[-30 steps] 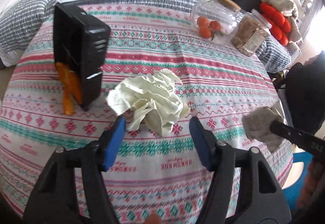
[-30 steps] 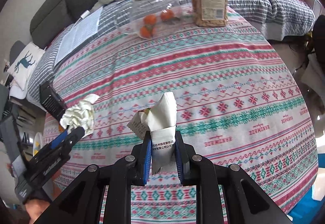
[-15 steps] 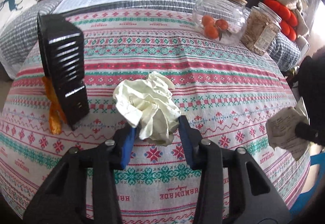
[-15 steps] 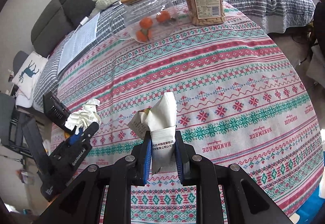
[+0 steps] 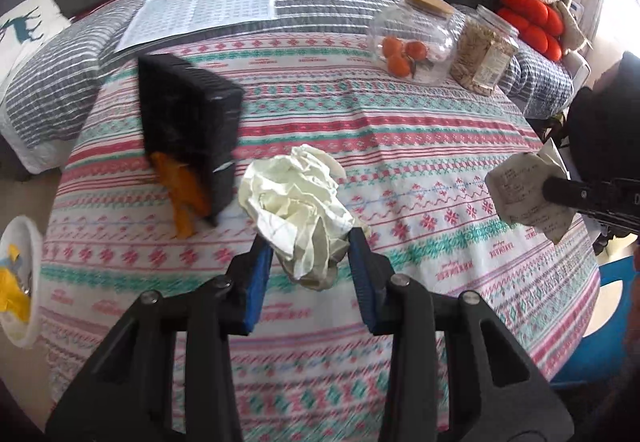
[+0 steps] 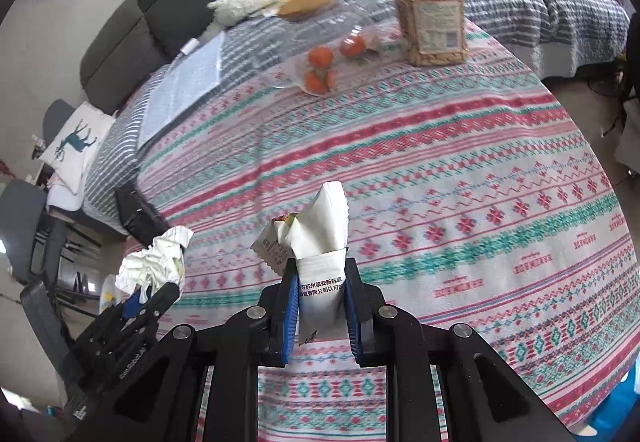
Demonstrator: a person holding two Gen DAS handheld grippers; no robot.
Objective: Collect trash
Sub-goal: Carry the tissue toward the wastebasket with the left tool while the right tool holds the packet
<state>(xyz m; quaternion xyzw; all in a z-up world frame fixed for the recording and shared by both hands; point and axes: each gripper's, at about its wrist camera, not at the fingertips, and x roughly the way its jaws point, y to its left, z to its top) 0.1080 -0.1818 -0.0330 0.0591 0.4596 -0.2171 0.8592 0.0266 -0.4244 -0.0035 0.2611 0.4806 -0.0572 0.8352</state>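
Note:
A crumpled cream tissue (image 5: 296, 197) hangs just above the patterned tablecloth (image 5: 400, 145), pinched low down between the blue pads of my left gripper (image 5: 310, 240), which is shut on it. In the right wrist view the same tissue (image 6: 154, 262) shows at the left in that left gripper (image 6: 154, 292). My right gripper (image 6: 321, 266) is shut on a white printed snack wrapper (image 6: 320, 238) that sticks up above its pads. The wrapper (image 5: 520, 193) also appears at the right of the left wrist view, held off the table.
A black slotted box (image 5: 188, 117) lies left of centre with orange peel (image 5: 180, 193) under its near end. A white bin (image 5: 30, 242) holding yellow scraps sits past the table's left edge. A glass jar of oranges (image 5: 412, 41) and a nut jar (image 5: 484, 57) stand at the back right.
My left jaws closed around the crumpled tissue and lifted it off the cloth. The right gripper kept its hold on the wrapper and rose a little.

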